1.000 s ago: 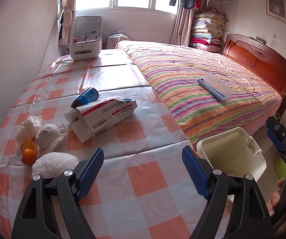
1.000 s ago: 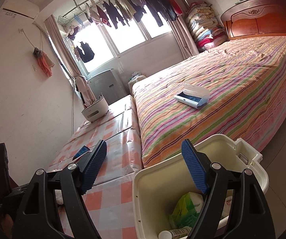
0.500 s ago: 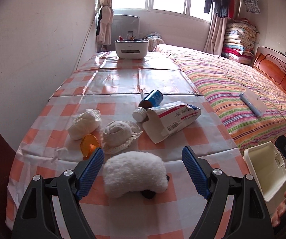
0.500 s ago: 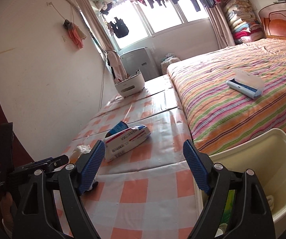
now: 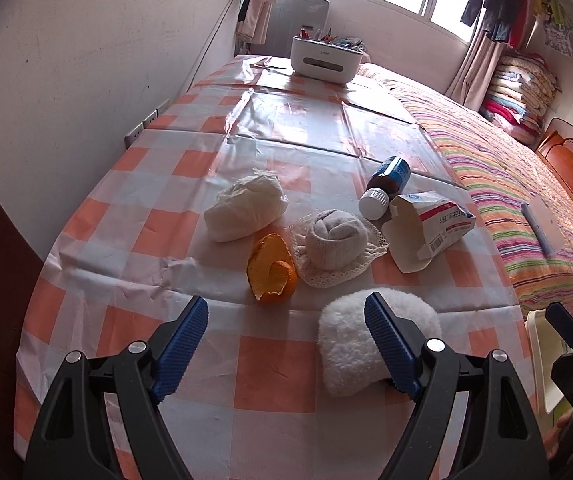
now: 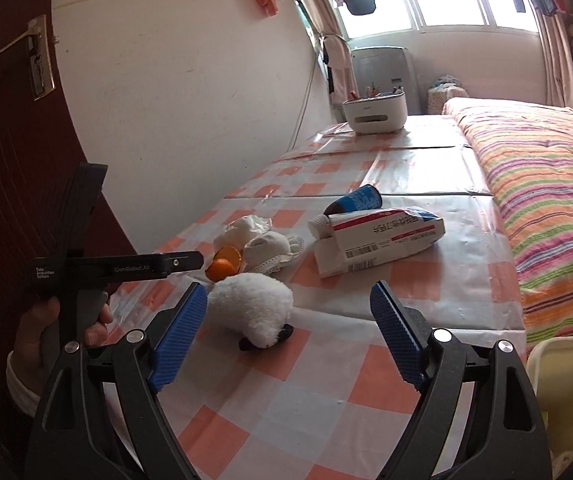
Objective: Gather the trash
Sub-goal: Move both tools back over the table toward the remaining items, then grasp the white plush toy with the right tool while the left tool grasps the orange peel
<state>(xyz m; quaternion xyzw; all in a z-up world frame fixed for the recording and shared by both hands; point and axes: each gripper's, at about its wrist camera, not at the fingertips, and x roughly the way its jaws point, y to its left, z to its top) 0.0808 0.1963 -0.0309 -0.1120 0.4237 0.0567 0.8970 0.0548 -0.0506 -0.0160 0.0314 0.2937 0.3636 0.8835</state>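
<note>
On the orange-checked table (image 5: pixel 126 168) lie an orange peel (image 5: pixel 271 269), a crumpled white tissue (image 5: pixel 246 207), a rolled white sock (image 5: pixel 336 240), a fluffy white item (image 5: pixel 350 340), a brown bottle with blue label (image 5: pixel 386 184) and an opened white carton (image 5: pixel 430 228). My left gripper (image 5: pixel 286 344) is open and empty, just short of the peel, its right finger over the fluffy item. My right gripper (image 6: pixel 288 332) is open and empty above the near table edge, behind the fluffy item (image 6: pixel 252 308); the carton (image 6: pixel 378 240) lies beyond. The cream bin's rim (image 6: pixel 566 364) shows at the lower right.
A white desk organiser (image 5: pixel 326 60) stands at the table's far end. The striped bed (image 5: pixel 506 184) runs along the table's right side with a flat case (image 5: pixel 542 224) on it. A wall borders the left, with a dark door (image 6: pixel 10 128) nearby.
Both grippers have swung left from the bin and bed toward the table items. The left gripper now faces the peel, tissue and sock; the right now faces the fluffy item and carton.
</note>
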